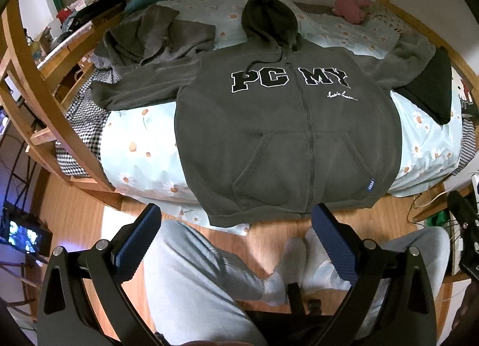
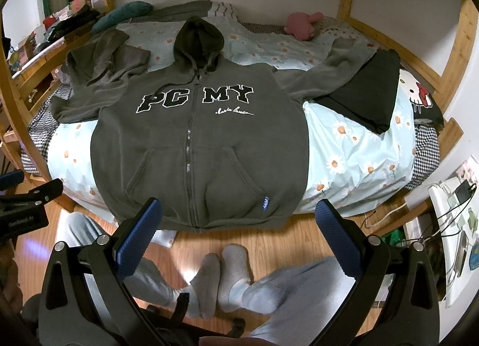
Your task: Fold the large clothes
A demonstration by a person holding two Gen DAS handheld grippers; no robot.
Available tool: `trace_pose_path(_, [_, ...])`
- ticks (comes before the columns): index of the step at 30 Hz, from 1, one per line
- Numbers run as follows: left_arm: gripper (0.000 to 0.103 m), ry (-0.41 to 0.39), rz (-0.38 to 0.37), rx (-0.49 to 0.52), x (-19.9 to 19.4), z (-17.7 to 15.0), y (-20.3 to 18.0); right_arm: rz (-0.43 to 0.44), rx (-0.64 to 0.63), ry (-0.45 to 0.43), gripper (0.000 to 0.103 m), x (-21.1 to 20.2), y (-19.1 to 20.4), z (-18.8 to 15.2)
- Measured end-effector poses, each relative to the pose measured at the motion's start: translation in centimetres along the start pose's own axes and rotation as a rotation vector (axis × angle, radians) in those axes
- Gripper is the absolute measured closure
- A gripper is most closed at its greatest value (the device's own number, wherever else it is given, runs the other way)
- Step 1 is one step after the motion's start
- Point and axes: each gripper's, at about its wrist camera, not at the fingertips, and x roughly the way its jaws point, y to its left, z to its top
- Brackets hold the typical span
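Left wrist view: hoodie (image 1: 287, 136) laid flat, hem overhanging the bed (image 1: 140, 148) near edge; right cuff hidden under black garment (image 1: 431, 88). Left gripper (image 1: 236, 244) and right gripper (image 2: 239, 238) both released, empty.

One zip hoodie (image 1: 287, 136), one grey knit (image 1: 155, 37), one black garment (image 1: 431, 85), one pink plush (image 1: 351, 7), two socked feet (image 2: 221, 274).
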Motion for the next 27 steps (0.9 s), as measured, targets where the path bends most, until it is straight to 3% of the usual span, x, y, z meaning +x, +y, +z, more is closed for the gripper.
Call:
trace_pose_path(9, [0.005,0.036,-0.005,-0.014,1.2,0.6,0.5,-0.001,0.011,0.011,0.003,1.2,-0.3,0.1])
trace_pose_path(18, [0.005,0.030,0.012,-0.048,2.5,2.1,2.5,0.017,-0.016,-0.005,0.003,4.0,1.1,2.7])
trace_pose_path(27, [0.005,0.079,-0.014,-0.182,6.4,3.9,5.7,0.100,-0.149,-0.029,0.003,7.2,5.4,6.5])
